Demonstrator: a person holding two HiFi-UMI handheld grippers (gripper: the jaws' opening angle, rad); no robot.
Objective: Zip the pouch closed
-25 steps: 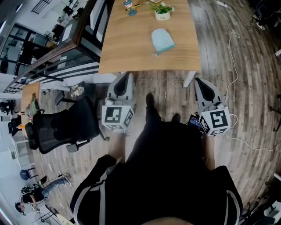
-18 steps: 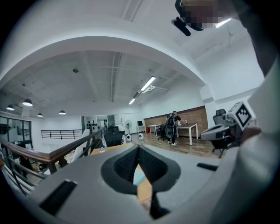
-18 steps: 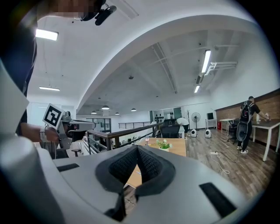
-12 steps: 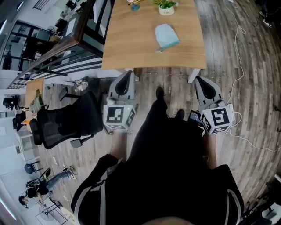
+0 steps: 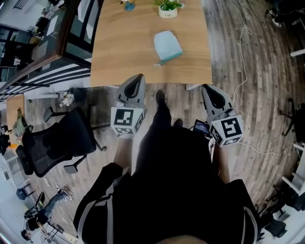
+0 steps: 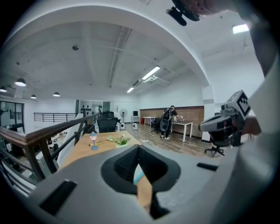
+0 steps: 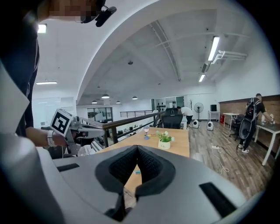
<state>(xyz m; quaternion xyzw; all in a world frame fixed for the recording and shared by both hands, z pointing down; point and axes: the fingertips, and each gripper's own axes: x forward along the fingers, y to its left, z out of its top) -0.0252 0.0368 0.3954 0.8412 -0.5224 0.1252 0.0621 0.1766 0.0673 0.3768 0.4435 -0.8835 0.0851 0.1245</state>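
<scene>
Ahead of the jaws, well apart, a pouch (image 5: pixel 167 45) lies on the table (image 5: pixel 119 52); beyond, a pot (image 5: pixel 166 11) holds a plant; left gripper (image 5: pixel 137 78) and right gripper (image 5: pixel 207 89) are closed, empty.

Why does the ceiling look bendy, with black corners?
Left gripper view and right gripper view: wide lenses bow the ceiling into an arch and leave dark corners. Head view: the floor planks curve too, while the pouch looks sharp.

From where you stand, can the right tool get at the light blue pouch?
Probably not yet. The right tool, shut and empty, sits at the near edge of the table; the pouch lies farther in. Only bare wood lies between, so stepping closer should do.
</scene>
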